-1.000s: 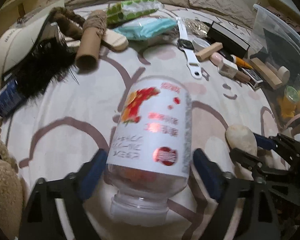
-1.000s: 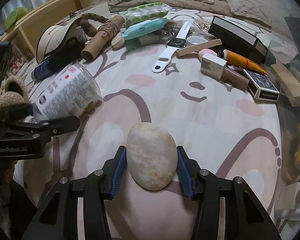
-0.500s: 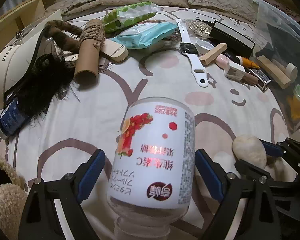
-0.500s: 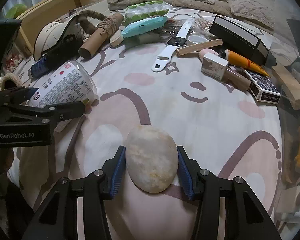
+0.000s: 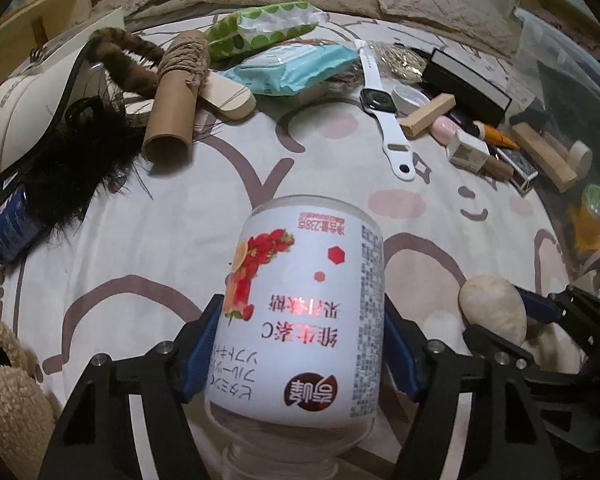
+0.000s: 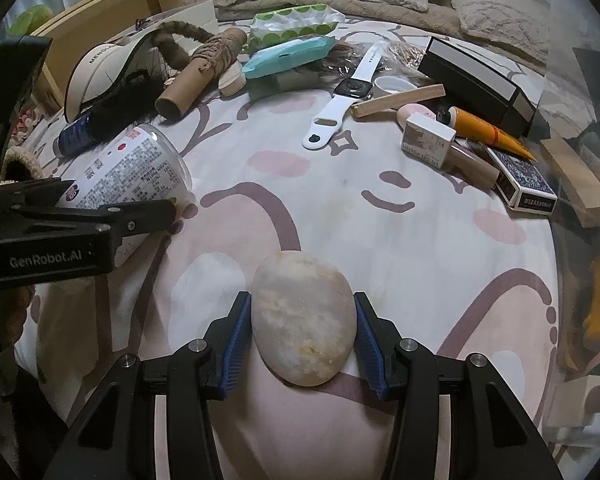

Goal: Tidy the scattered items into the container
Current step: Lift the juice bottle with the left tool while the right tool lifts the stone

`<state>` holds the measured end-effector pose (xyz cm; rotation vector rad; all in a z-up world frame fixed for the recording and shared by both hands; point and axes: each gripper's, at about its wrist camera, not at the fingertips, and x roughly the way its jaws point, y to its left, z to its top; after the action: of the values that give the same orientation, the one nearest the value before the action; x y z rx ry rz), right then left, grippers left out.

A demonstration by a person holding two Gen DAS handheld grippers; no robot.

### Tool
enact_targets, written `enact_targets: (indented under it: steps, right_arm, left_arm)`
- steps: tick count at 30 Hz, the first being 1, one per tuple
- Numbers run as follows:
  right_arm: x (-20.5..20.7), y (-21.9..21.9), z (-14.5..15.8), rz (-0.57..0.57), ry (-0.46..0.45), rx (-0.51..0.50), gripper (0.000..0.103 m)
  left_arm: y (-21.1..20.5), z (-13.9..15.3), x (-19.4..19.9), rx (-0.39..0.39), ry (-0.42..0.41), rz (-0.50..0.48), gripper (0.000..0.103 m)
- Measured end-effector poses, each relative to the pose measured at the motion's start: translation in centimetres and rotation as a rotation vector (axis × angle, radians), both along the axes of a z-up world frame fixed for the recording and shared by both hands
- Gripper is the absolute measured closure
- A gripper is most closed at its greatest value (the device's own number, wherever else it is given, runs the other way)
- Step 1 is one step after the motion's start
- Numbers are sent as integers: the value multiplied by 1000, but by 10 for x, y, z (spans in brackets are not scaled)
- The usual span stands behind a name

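Left gripper (image 5: 300,344) closing on the clear labelled jar (image 5: 300,316), pads meeting its sides; jar lies on the bed sheet (image 5: 140,240). Smooth round wall may roll or squirt out. Right gripper (image 6: 302,338) clamps the pale stone (image 6: 303,322); heavy, could slip. Clear container (image 5: 572,64) at far right.

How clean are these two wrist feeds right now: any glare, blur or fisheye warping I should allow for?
Left wrist view: sharp, dim warm light, glare on the jar label, clear container wall reflecting at right. Right wrist view: sharp on the stone, strong fisheye bending at the rim, container side hazy; dark corners in both.
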<state>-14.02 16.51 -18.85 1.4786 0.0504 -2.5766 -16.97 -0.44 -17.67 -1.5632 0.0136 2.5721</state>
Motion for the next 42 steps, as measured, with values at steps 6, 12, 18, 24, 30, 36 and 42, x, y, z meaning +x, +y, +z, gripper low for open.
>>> enact_targets:
  steps: [6, 12, 18, 24, 30, 36, 42]
  right_arm:
    - [0, -2, 1, -10, 22, 2, 52]
    - [0, -2, 3, -13, 28, 7, 52]
    - [2, -1, 12, -16, 53, -11, 52]
    - [6, -3, 25, -16, 84, -20, 52]
    - [14, -3, 34, -19, 99, -24, 52]
    - [25, -2, 43, -27, 125, -35, 52]
    - [40, -2, 55, -31, 164, -48, 52]
  left_arm:
    - [-8, 12, 6, 31, 44, 22, 32]
    - [-8, 20, 14, 59, 74, 29, 32]
    - [-7, 29, 23, 78, 103, 29, 32]
    - [-6, 36, 31, 85, 129, 28, 32]
    - [-2, 42, 40, 83, 153, 28, 32]
    - [-3, 46, 53, 98, 164, 34, 32]
    - [-3, 49, 66, 123, 169, 44, 32]
